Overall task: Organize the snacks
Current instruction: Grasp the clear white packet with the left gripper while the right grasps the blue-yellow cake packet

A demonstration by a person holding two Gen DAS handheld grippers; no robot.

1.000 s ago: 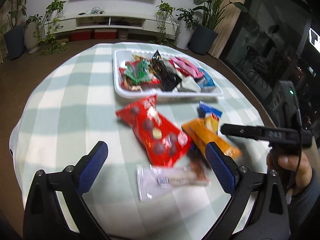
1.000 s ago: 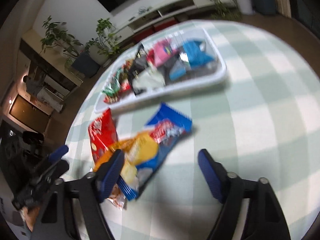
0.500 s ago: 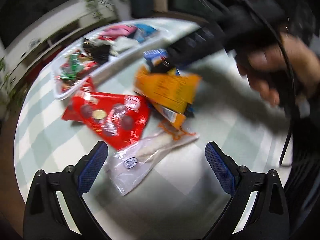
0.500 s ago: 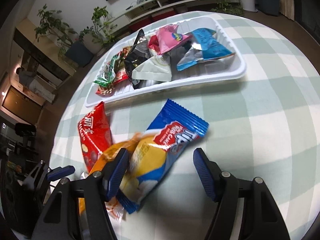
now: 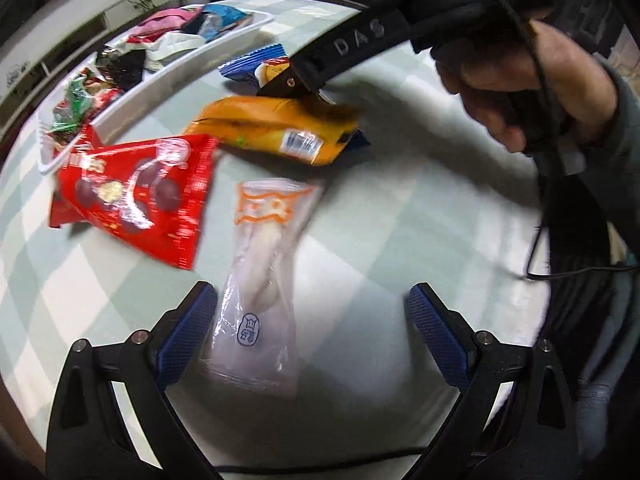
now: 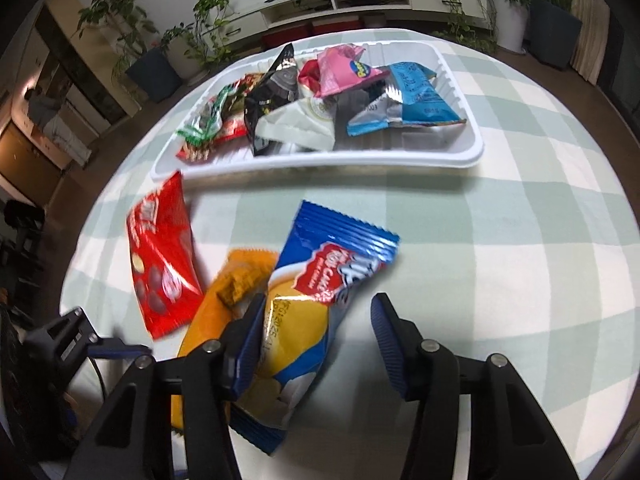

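Observation:
My left gripper [image 5: 316, 336] is open low over a clear packet with an orange band [image 5: 262, 280]; the packet lies beside the left pad, untouched. A red snack bag [image 5: 136, 196] and an orange packet [image 5: 280, 128] lie beyond it. My right gripper [image 6: 316, 344] is closing around a blue and yellow cake packet [image 6: 316, 292]; the left pad is at the packet's side, the right pad stands clear of it. The same orange packet [image 6: 224, 304] and red bag [image 6: 160, 264] lie to its left. The white tray [image 6: 320, 162] holds several snacks.
The round table has a green and white checked cloth [image 6: 500, 248]. In the left wrist view a hand [image 5: 532, 88] holds the right gripper's body, with a cable hanging beside it. Potted plants and a low TV shelf stand beyond the table.
The left gripper swung round and dropped toward the clear packet, which now lies lengthwise between its fingers. The right gripper's jaws narrowed around the blue and yellow packet.

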